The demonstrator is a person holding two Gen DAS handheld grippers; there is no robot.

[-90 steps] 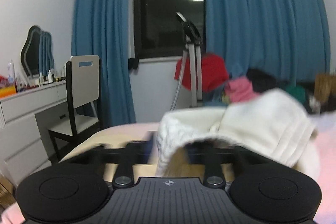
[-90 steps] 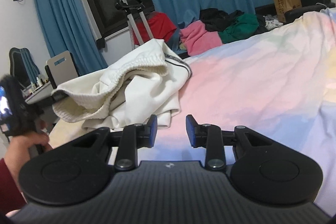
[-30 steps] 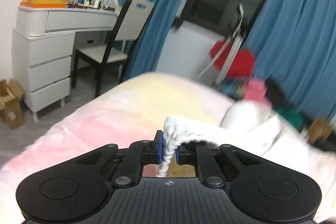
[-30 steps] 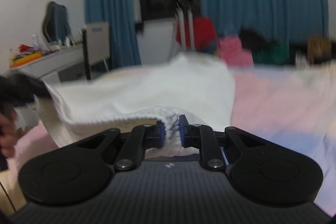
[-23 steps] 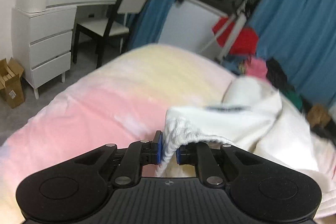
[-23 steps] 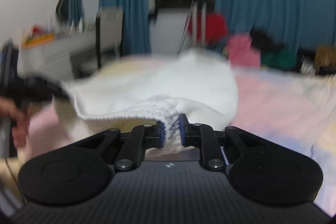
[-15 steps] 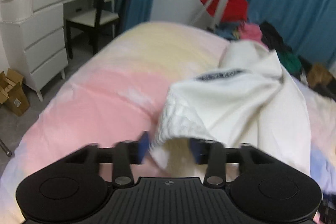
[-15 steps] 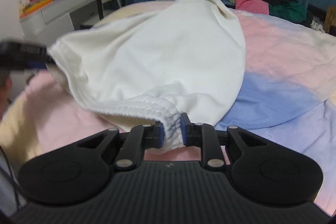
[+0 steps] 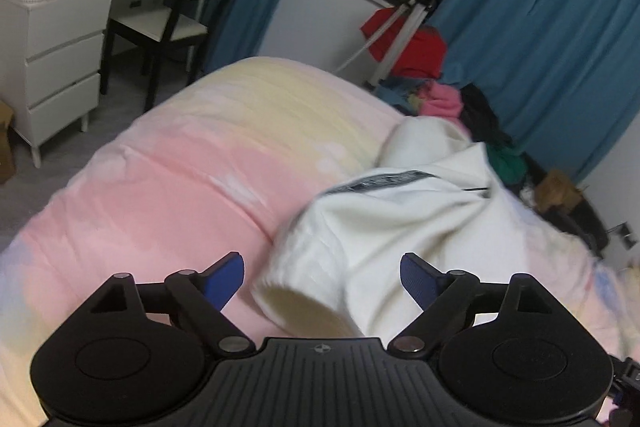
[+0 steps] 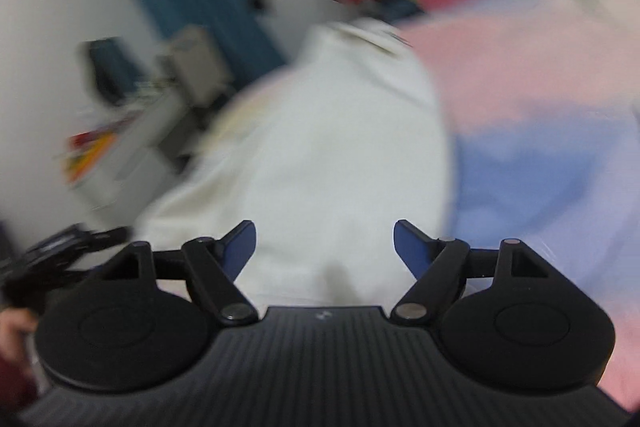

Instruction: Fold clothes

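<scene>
So the white garment (image 9: 404, 223) is lying loose on the bed (image 9: 168, 179), bunched up a bit, with a ribbed elastic hem curled open at the near end and a dark printed strip across the fabric further back. It sits on the pink part of the pastel bedspread, which runs to yellow at the far end and blue on the right side.

The left gripper (image 9: 322, 275) has its jaws spread wide, blue pads on either side of the hem, nothing pinched. Same with the right gripper (image 10: 324, 241), wide apart over the white cloth, gripping nothing; that view is pretty blurry.

Further out: a pile of clothes (image 9: 444, 99) by the blue curtains (image 9: 540, 27), plus a chair (image 9: 188, 11) at a white dresser (image 9: 60, 27) on the left.
</scene>
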